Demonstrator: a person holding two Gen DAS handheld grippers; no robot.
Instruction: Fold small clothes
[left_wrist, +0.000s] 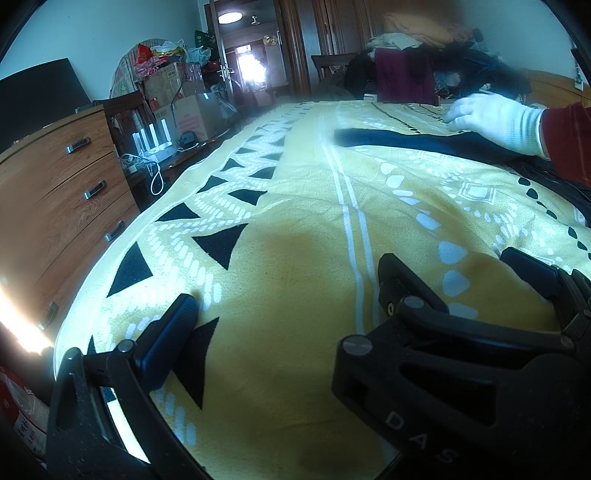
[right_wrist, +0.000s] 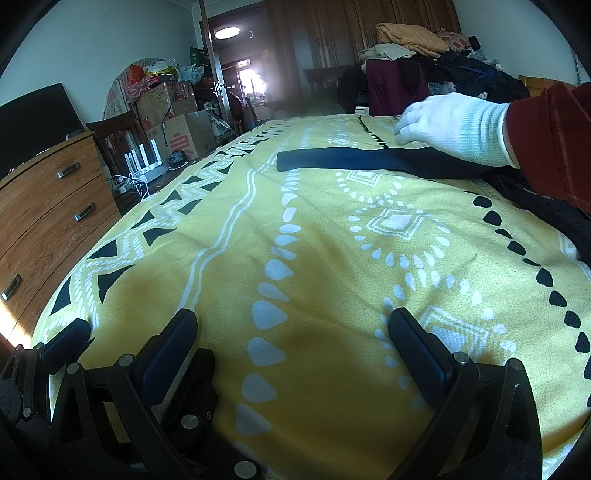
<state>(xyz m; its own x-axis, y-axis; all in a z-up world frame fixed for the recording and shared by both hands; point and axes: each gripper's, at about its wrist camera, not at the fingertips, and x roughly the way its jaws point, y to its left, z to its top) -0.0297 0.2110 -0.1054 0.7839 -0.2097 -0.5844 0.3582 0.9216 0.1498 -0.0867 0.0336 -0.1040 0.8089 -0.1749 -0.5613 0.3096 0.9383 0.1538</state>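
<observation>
The left gripper (left_wrist: 288, 288) rests on the yellow blanket (left_wrist: 295, 229), its fingers spread wide with nothing between them. The right gripper (right_wrist: 291, 328) rests beside it, spread wide too. The dark cloth (right_wrist: 354, 158) lies flat, well apart from both, and a gloved hand (right_wrist: 454, 129) touches it.

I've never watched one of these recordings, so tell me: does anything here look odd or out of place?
One thing: both grippers, left and right, rest open and empty on the yellow blanket, side by side. Instead, a white-gloved hand reaches to the dark garment lying far across the bed. Nothing looks spilled or damaged.
</observation>
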